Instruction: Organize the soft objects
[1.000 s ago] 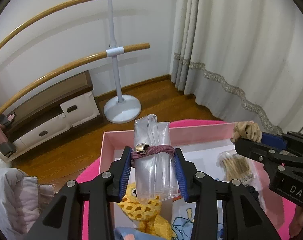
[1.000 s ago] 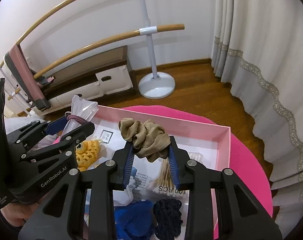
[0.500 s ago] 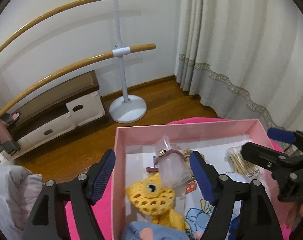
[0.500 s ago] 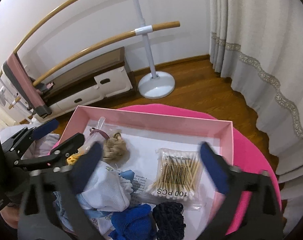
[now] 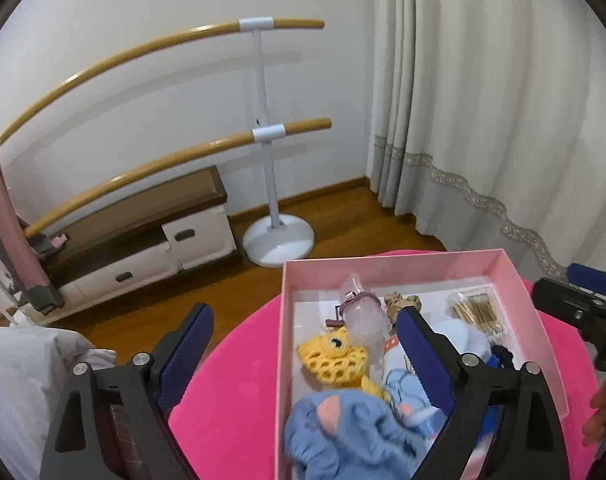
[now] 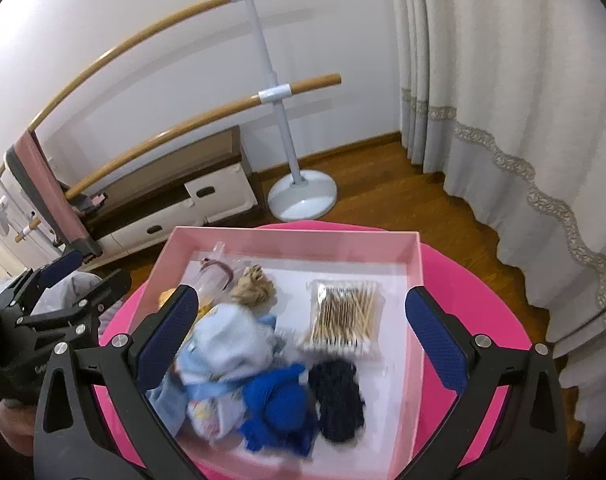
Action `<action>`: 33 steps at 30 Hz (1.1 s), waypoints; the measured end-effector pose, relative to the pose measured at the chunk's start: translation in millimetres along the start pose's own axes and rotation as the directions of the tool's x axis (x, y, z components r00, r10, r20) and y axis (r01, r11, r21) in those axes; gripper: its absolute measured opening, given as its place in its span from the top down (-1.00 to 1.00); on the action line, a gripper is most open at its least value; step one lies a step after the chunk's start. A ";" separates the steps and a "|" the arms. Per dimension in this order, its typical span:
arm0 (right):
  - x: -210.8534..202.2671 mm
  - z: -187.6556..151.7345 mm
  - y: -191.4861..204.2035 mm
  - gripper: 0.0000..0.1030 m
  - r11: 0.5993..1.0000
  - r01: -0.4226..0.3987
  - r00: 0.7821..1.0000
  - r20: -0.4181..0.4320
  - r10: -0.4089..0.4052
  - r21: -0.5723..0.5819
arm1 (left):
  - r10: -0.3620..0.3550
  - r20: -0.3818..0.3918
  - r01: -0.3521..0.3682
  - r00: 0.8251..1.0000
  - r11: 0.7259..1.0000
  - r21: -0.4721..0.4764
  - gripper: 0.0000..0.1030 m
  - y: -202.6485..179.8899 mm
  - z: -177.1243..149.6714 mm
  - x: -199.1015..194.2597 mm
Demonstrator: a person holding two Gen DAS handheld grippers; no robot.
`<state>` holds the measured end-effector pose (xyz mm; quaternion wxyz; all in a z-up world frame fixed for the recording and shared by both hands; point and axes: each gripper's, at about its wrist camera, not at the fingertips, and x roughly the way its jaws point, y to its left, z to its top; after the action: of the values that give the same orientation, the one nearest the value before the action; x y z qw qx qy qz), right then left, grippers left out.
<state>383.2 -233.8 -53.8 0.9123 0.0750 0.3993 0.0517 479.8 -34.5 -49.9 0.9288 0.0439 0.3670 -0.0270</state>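
The tan gathered fabric scrunchie (image 6: 254, 289) lies crumpled on the white floor of the shallow pink cardboard box (image 6: 295, 240), near the back wall, touching the clear plastic pouch bound with a mauve hair tie (image 6: 213, 274) on its left. That pouch lies tilted, its neck toward the back corner.

The box sits on a round hot-pink cushion (image 6: 475, 300). Inside it also are a flat packet of wooden cotton swabs (image 6: 345, 316) to the right of the scrunchie, a yellow crocheted toy (image 5: 335, 360) at the left wall, pale blue printed cloth (image 6: 227, 344), a royal-blue knitted piece (image 6: 279, 404), a dark navy knitted scrunchie (image 6: 337, 396) and a fuzzy blue piece with pink ears (image 5: 343, 432) at the front.

The left gripper (image 5: 303, 354) has just been opening; its 2 jaws stand wide apart, with nothing pressed between them. The right gripper (image 6: 301, 328) is released too, its jaws spread wide over the box and gripping nothing.

The near items are motion-blurred, and the gripper frames cover the box's front corners.
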 end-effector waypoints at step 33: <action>-231.6 -156.6 49.6 -1.00 0.995 0.103 0.954 0.286 -0.093 -0.019 | 0.042 0.241 -0.045 0.970 0.999 0.005 -1.00 -46.0 -194.1 -276.9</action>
<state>109.7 -205.8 17.1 0.9627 0.0465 0.2664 0.0020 142.3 -55.6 -4.4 0.9666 0.0534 0.2504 -0.0137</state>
